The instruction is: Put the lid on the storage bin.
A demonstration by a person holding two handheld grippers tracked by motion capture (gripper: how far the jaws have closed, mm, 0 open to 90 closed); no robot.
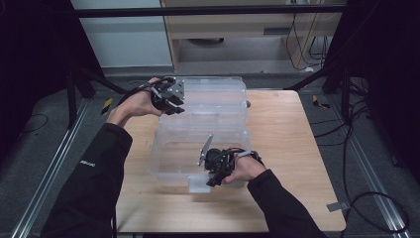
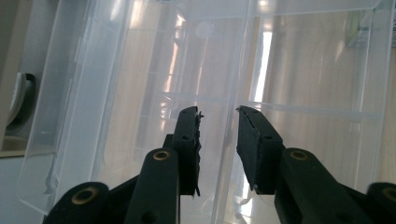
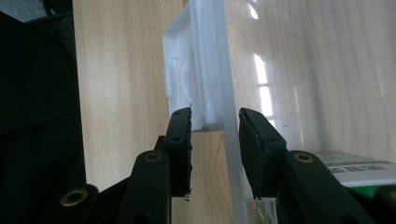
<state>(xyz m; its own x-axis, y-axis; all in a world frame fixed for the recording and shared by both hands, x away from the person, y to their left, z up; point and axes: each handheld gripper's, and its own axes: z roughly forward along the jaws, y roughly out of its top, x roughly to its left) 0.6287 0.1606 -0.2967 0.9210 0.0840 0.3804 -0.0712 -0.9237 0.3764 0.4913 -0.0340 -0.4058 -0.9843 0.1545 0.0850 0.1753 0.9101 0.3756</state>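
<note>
A clear plastic storage box (image 1: 163,156) stands on the wooden table (image 1: 289,144), its clear lid (image 1: 218,99) swung up at the back. My left gripper (image 1: 175,107) is at the lid's far left corner. In the left gripper view its jaws (image 2: 218,112) stand apart against the lid (image 2: 308,70), with a thin clear ridge running between them. My right gripper (image 1: 213,181) is at the box's front wall, beside the white latch (image 1: 198,184). In the right gripper view its jaws (image 3: 215,112) straddle that wall (image 3: 232,140); the right pad lies against it, the left pad stands off, just below the latch (image 3: 187,70).
A white label with a green edge (image 3: 362,170) lies inside the box near the right jaw. Bare wood surrounds the box on the right and front. Metal frame rails and cables run along the floor on both sides of the table.
</note>
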